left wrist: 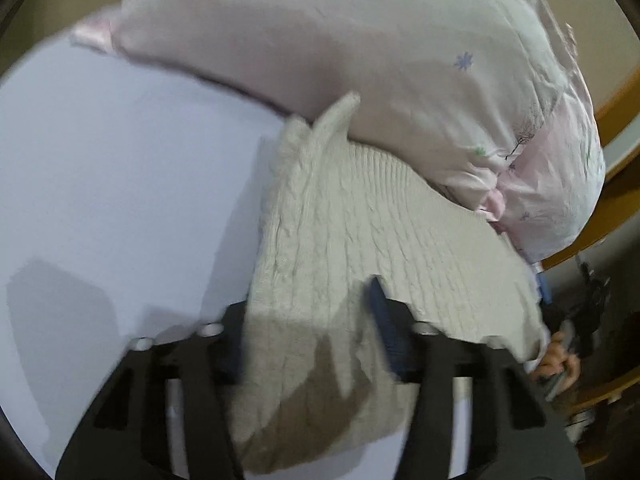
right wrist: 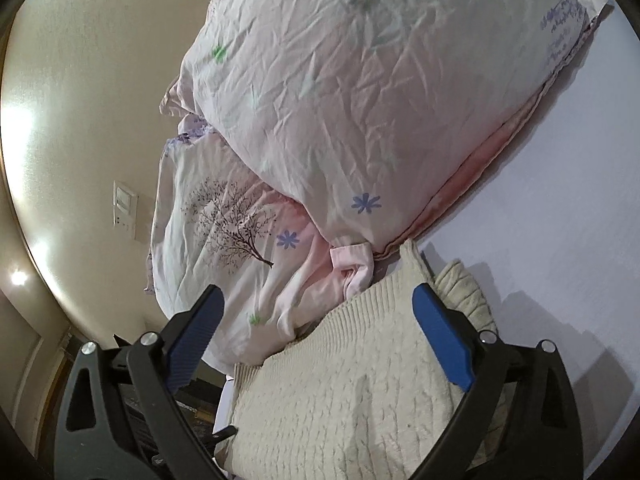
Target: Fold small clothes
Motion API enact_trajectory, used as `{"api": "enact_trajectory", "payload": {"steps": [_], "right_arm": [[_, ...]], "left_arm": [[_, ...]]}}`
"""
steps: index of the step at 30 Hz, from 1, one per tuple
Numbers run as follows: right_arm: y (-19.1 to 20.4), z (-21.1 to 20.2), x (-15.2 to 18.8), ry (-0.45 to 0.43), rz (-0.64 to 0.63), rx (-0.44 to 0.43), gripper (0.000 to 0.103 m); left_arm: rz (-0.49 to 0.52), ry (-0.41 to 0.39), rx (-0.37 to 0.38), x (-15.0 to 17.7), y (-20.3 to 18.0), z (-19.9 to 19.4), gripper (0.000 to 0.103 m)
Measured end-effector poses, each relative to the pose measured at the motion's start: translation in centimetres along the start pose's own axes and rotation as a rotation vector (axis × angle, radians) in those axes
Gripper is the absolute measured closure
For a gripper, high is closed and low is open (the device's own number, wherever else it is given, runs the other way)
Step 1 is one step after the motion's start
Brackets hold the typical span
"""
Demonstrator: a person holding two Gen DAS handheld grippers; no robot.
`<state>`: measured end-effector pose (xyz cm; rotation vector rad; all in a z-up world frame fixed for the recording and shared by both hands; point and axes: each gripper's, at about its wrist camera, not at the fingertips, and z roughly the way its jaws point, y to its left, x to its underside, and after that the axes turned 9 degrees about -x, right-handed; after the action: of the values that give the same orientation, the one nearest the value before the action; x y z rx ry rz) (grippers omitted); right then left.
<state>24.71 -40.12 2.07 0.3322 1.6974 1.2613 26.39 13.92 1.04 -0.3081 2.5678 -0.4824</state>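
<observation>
A cream cable-knit sweater (left wrist: 360, 216) lies folded on the pale lilac bed sheet (left wrist: 100, 168), its far edge against a pink flowered pillow (left wrist: 340, 48). My left gripper (left wrist: 308, 328) has the near edge of the sweater between its blue-padded fingers (left wrist: 384, 332), and the knit drapes over them; the view is blurred. In the right wrist view the sweater (right wrist: 352, 392) lies under and between the fingers of my right gripper (right wrist: 320, 308), which stand wide apart with nothing pinched. A ribbed part (right wrist: 460, 292) sticks out on the right.
The pillow (right wrist: 360, 100) rests on a crumpled tree-print cover (right wrist: 224, 224). A beige wall with a switch plate (right wrist: 124, 208) is on the left. A wooden bed frame (left wrist: 624, 112) runs at the right. A hand (left wrist: 556, 360) shows at the right.
</observation>
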Motion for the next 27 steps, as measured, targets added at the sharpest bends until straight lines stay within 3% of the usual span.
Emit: {"api": "enact_trajectory", "payload": {"steps": [1,4,7,10,11,14,17,19,22,24,26,27], "right_arm": [[-0.1,0.1,-0.1,0.004,0.005,-0.001,0.008],[-0.3,-0.1,-0.4,0.005,0.021,-0.007,0.008],[-0.4,-0.9,-1.0,-0.014,0.022,-0.015,0.008],[-0.1,-1.6,-1.8,-0.034,0.014,-0.029,0.008],[0.0,-1.9,-2.0,-0.04,0.007,-0.03,0.008],[0.8,-2.8,-2.8,-0.059,-0.061,0.014,0.008],[1.5,-3.3,-3.3,-0.057,-0.138,0.062,0.008],[1.6,-3.5,-3.6,-0.037,-0.174,0.092,0.008],[1.3,-3.5,-4.0,0.022,-0.186,0.131,0.008],[0.8,-3.3,-4.3,0.081,-0.148,0.114,0.004],[-0.2,-2.2,-4.3,0.195,-0.075,0.109,0.003],[-0.5,-1.5,-4.1,0.244,-0.06,0.125,0.003]], "left_arm": [[-0.026,0.008,0.004,0.0,-0.1,0.4,0.079],[-0.145,0.029,0.078,0.1,0.6,0.6,0.083],[-0.192,-0.015,0.247,-0.8,-1.4,-1.8,0.086],[-0.089,-0.072,0.329,-1.7,-7.2,-4.1,0.088],[-0.031,-0.078,0.379,-1.9,-10.7,-4.4,0.088],[0.099,-0.038,0.501,-1.2,-19.5,-2.7,0.088],[0.181,0.087,0.593,0.6,-27.9,2.4,0.088],[0.248,0.161,0.596,1.8,-32.3,5.6,0.088],[0.266,0.232,0.67,2.3,-34.7,7.2,0.088],[0.285,0.144,0.696,1.5,-33.2,4.7,0.075],[0.279,0.001,0.594,0.4,-29.8,1.9,0.028],[0.27,-0.035,0.54,0.1,-28.4,1.3,0.024]]}}
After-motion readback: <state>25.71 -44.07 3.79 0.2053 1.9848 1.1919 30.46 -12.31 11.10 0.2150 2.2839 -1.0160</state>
